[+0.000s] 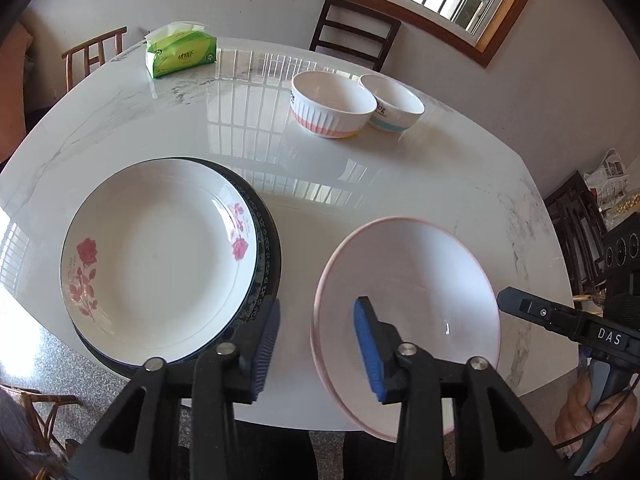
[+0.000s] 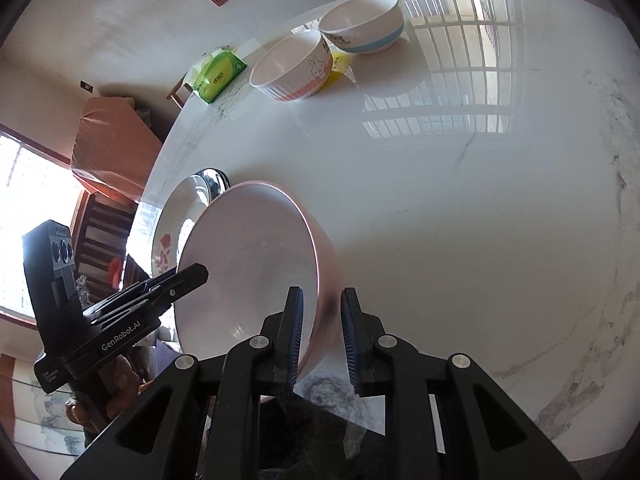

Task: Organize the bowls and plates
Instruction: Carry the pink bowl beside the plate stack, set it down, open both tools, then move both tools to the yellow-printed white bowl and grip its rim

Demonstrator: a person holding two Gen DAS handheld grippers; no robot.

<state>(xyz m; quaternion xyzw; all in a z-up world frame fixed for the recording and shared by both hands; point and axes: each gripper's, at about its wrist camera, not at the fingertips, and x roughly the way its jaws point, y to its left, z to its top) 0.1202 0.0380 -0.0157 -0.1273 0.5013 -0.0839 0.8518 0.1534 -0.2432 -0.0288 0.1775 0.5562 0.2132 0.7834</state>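
Both tongs flank the pink plate [image 1: 408, 304]. Left gripper [image 1: 316, 344] is released, jaws straddling the plate's near rim without pressing. Right gripper [image 2: 322, 340] has the far rim between its jaws, yet a gap shows at the outer pad, so I read it as let go. Nothing clamps the tilted plate overhanging the table [image 2: 480, 200] edge; I fear it could slide off. Beside it, the rose plate [image 1: 160, 252] sits on a dark plate [image 1: 269, 256]. Two bowls [image 1: 332, 104], both empty, stand touching farther back
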